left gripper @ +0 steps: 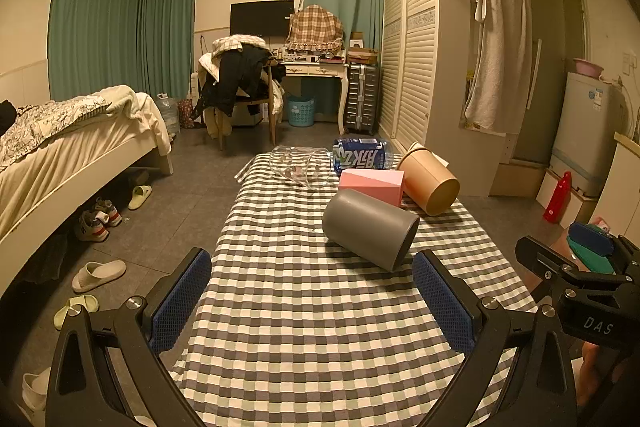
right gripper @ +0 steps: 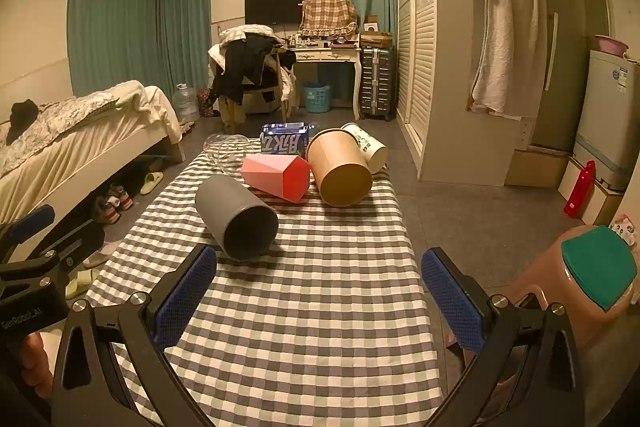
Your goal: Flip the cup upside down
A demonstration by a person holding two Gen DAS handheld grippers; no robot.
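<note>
Smooth grey cylindrical cup (right gripper: 236, 217) lies sideways on checked cloth (right gripper: 304, 307); both grippers' fingers spread.

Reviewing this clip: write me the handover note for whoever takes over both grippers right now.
Left gripper: open, empty, above the near end of the checkered table.
Right gripper: open, empty, level with the left one.
Gray cup: on its side, nearest, mouth toward the grippers.
Behind it, also on their sides: pink cup, tan cup, white paper cup, clear glass cup. A blue-labelled bottle lies at the far end.
Done: nothing; no cup is upside down.
Left: grasp a cup, probably the gray one, and set it mouth down.
</note>
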